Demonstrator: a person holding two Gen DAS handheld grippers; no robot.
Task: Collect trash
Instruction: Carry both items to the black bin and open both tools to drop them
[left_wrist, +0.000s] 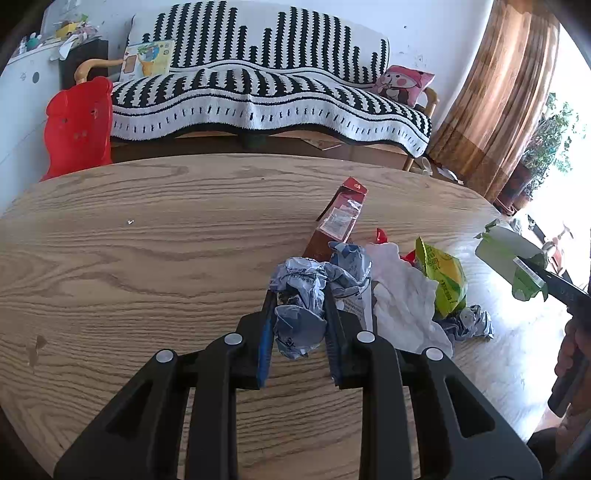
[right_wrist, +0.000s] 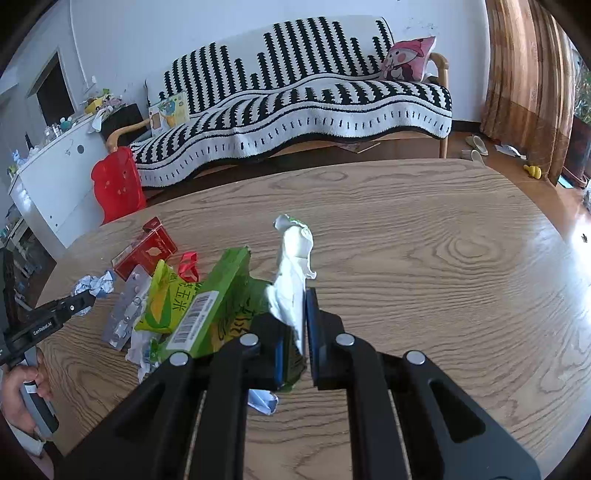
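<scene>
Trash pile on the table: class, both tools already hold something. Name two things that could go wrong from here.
1. The right tool pinches only the lower edge of the green wrapper; its white, torn top flops free, so it might tear or slip out.
2. The left tool grips crumpled blue paper lying against the tissue; lifting may drag neighbouring scraps across the table.

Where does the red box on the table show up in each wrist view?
Left wrist view: the red box lies just right of centre, behind the trash pile, running away from the camera.
Right wrist view: the red box sits at left, at the far edge of the pile, beyond the yellow-green corn wrapper.
Shared landmark: the red chair by the striped sofa.
</scene>
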